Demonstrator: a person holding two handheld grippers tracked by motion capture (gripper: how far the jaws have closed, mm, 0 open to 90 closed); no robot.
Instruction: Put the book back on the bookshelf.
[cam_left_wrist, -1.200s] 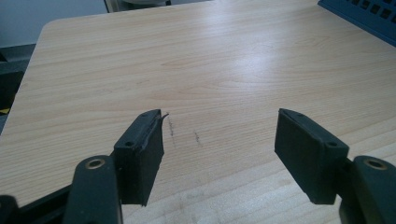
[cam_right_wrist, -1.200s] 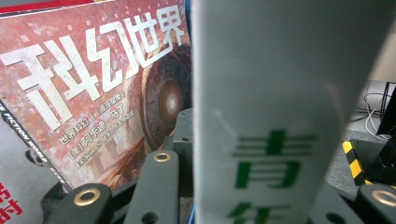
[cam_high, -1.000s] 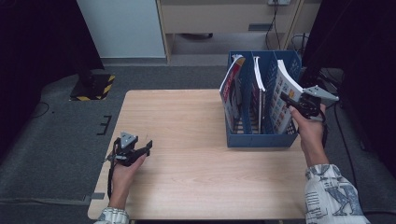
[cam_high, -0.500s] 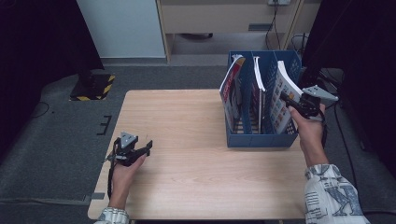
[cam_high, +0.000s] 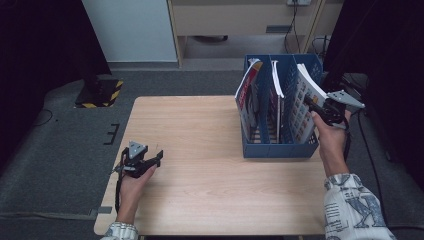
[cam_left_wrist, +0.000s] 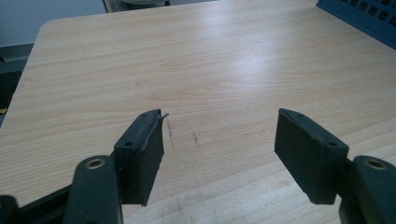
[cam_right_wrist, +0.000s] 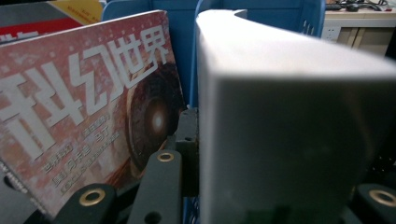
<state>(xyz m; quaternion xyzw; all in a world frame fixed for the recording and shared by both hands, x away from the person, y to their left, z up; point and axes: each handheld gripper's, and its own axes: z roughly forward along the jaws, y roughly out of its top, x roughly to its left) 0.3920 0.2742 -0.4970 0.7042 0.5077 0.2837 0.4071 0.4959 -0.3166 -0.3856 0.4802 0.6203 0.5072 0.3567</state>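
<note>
Our right hand-held gripper (cam_high: 314, 106) is clenched on the thick white-edged book (cam_right_wrist: 289, 116), which stands tilted in the rightmost slot of the blue plastic file rack (cam_high: 280, 149) on the pale wooden bench (cam_high: 200, 130). We should lift straight up, avoiding the dividers. Our left hand-held gripper (cam_left_wrist: 219, 140) rests released.

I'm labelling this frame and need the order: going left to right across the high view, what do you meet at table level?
Left gripper → bare wooden table → red-covered magazine → thin book → thick white-edged book, all three standing in the blue file rack → right gripper.
</note>
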